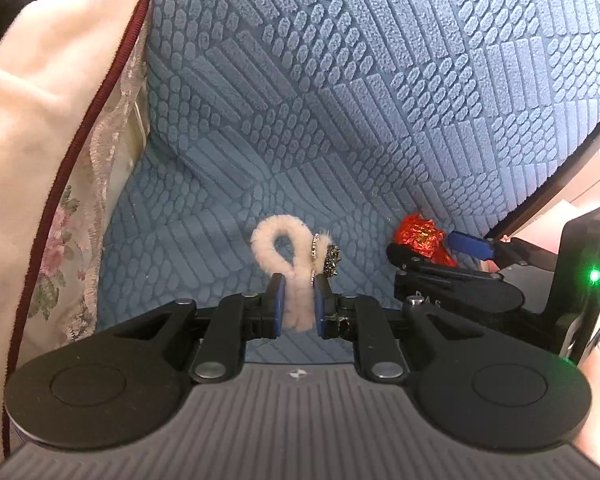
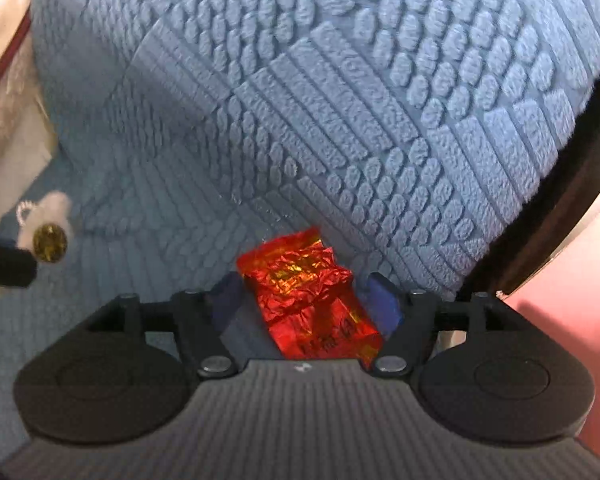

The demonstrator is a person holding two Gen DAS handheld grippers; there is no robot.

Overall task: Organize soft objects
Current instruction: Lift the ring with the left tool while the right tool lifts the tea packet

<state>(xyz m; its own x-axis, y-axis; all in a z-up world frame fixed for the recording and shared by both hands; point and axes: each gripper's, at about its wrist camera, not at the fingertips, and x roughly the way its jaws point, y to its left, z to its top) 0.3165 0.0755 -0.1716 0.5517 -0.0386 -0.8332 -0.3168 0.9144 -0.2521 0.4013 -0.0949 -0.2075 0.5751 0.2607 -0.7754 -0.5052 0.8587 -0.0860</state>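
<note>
left gripper: at the lower centre of the left view, your fingers are clamped on the fuzzy pink loop, which stands upright between the blue pads.
charm: a small dark sparkly piece hangs on the loop's right side, just above the right pad.
right gripper: your fingers press on the crumpled red foil packet from both sides, low in the centre of the right view.
surface: blue textured sofa fabric fills both views.
upper left: a cream cushion with dark red piping.
</note>
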